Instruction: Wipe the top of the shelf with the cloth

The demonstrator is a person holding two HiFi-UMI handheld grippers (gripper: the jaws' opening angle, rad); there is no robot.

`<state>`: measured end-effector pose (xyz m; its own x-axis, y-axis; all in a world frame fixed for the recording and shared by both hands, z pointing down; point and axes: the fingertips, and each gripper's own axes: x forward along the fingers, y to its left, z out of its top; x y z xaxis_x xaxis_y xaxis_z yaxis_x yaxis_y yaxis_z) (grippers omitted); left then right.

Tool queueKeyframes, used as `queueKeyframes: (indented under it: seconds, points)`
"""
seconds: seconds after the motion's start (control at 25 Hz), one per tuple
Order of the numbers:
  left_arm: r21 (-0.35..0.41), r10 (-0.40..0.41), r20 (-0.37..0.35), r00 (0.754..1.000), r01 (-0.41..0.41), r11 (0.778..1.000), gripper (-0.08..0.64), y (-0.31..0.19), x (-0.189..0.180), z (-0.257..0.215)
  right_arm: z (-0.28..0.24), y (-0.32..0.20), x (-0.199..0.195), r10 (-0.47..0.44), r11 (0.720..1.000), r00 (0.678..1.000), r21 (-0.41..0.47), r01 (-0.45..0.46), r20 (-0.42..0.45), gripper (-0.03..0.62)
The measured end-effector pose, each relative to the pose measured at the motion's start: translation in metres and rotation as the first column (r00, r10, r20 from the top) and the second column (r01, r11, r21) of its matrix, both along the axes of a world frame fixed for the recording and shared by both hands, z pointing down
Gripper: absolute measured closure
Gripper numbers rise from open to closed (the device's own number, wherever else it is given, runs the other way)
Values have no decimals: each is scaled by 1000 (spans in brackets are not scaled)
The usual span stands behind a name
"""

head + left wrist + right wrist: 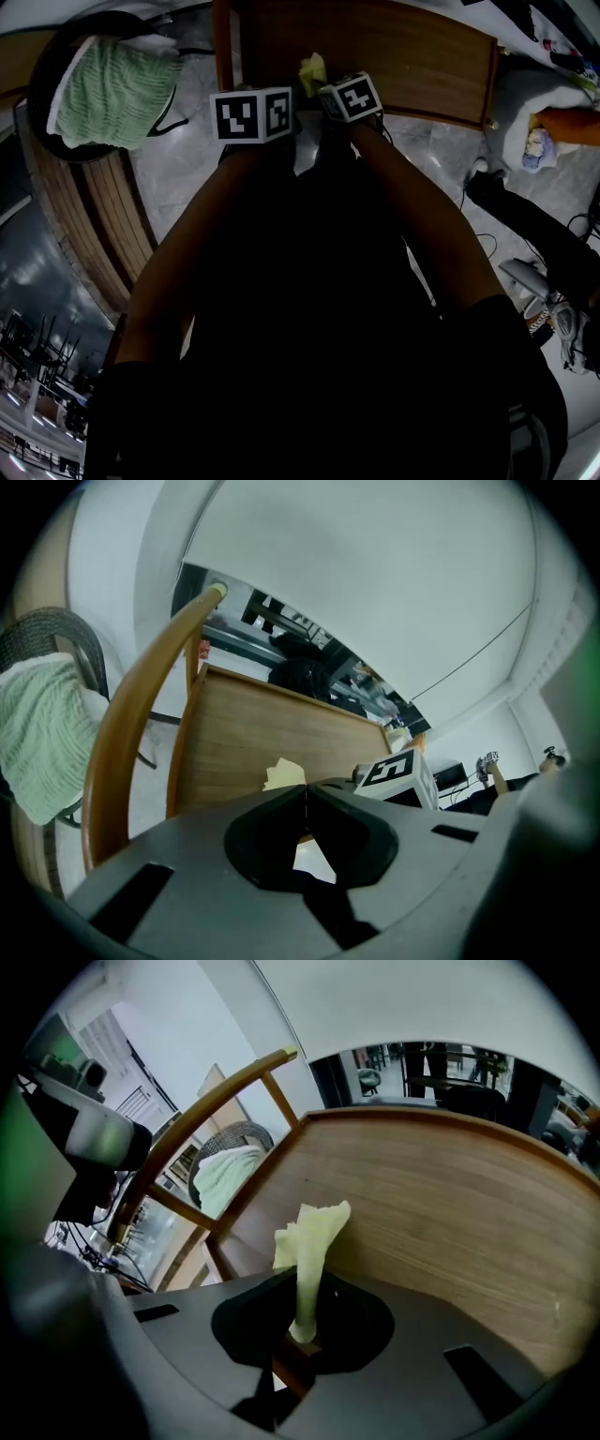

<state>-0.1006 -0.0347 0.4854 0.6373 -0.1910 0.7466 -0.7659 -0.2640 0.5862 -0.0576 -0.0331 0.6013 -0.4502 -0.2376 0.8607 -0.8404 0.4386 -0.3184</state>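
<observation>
Little cloth (pixel 309 1237) sits between your right gripper (pixel 302 1335) fingers, left gripper (pixel 305 794) closed empty; shelf (pixel 450 1204) drag may free it.

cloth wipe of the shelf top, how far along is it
Done: the yellow cloth is picked up, pinched in the right gripper. In hand: it is held at the near edge of the wooden shelf top; whether it touches the wood cannot be told. The left gripper is shut and empty. Left: the wiping across the top, which shows no wiped trace.
</observation>
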Motion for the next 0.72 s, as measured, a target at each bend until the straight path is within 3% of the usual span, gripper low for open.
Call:
queueKeyframes:
  seconds: [0.72]
  points:
    - [-4, 61, 28, 998, -61, 998, 549, 25, 91, 12, -7, 24, 107, 71, 997, 996, 17, -70, -45, 548]
